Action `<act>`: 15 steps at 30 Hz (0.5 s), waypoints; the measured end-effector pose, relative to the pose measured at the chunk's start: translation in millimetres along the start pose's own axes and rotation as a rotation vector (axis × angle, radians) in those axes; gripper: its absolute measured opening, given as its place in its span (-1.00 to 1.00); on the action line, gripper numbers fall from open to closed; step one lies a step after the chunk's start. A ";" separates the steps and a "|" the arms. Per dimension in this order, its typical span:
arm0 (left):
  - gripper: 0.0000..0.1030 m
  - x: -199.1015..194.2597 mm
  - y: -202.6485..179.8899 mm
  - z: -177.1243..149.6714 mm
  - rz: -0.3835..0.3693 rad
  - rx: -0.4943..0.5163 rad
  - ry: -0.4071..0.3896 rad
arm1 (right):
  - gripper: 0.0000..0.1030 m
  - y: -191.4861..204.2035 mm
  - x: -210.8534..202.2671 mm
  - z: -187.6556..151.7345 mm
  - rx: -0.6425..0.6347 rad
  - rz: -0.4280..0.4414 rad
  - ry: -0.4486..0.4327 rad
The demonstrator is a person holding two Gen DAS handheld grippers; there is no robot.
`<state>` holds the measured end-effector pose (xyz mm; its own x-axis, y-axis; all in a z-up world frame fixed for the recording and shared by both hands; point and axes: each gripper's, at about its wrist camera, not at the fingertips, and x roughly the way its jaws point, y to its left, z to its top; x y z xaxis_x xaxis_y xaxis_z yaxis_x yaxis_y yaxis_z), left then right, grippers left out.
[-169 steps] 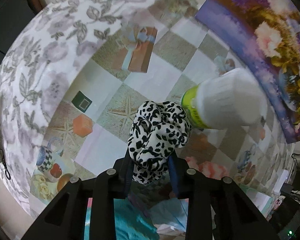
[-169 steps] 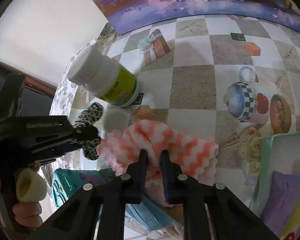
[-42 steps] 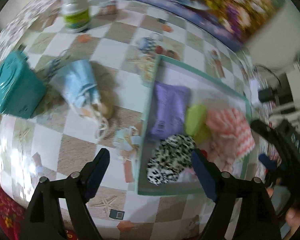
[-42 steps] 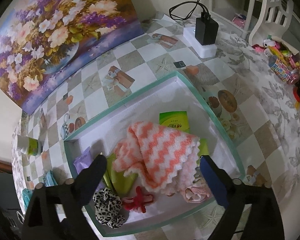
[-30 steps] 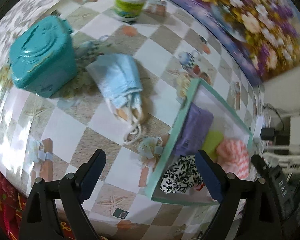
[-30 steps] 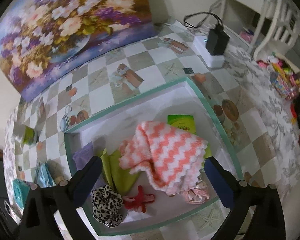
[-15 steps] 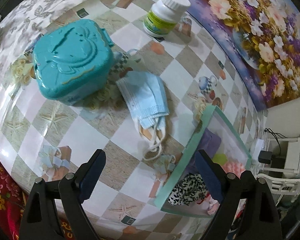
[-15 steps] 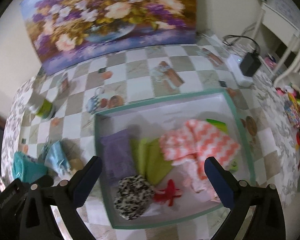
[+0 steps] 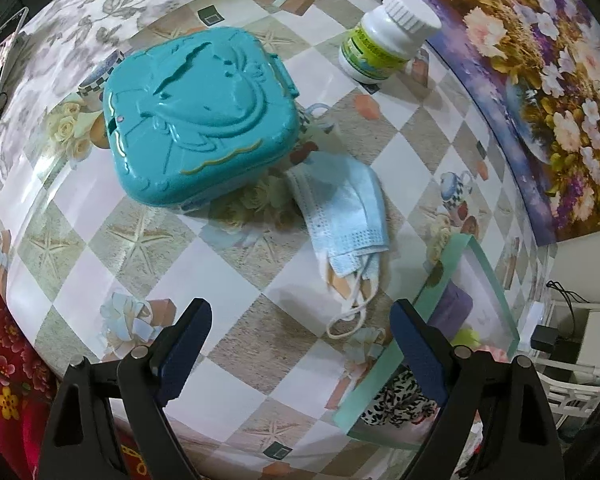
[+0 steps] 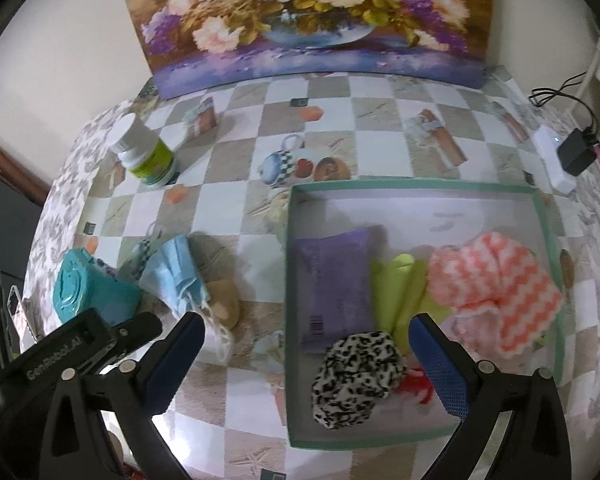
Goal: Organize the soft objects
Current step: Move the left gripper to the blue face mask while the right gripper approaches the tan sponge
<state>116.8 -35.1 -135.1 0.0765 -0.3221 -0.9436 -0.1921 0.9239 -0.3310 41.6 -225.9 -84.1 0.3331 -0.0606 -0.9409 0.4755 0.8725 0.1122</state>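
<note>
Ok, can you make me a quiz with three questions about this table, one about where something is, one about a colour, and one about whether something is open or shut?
1. Where is the spotted scrunchie?
A. in the tray
B. on the teal box
C. beside the bottle

2. What colour is the mask on the table?
A. red
B. light blue
C. black

3. How is the left gripper?
A. shut on the mask
B. shut on nothing
C. open, holding nothing

Answers:
1 A: the scrunchie lies inside the tray, next to the purple pack.
2 B: the mask is light blue, beside the teal box.
3 C: the left gripper has its jaws wide apart over bare tablecloth.
</note>
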 end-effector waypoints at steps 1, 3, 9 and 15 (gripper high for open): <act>0.76 0.4 0.6 0.7 0.002 0.003 0.004 | 1.00 0.7 1.4 -0.1 -0.002 0.006 0.001; 0.77 3.4 1.5 2.3 0.002 0.006 0.020 | 1.00 1.8 5.1 -0.3 -0.005 0.019 0.008; 0.76 8.7 4.0 3.7 0.011 0.002 0.034 | 1.00 3.3 20.0 -0.1 -0.017 0.018 0.037; 0.76 21.2 -0.3 7.4 0.001 0.011 0.062 | 1.00 2.4 28.9 -1.6 -0.020 0.005 0.061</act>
<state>125.7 -40.6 -155.0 0.0150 -0.3328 -0.9429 -0.1812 0.9265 -0.3298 51.1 -224.9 -111.6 0.2846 -0.0272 -0.9583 0.4574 0.8823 0.1108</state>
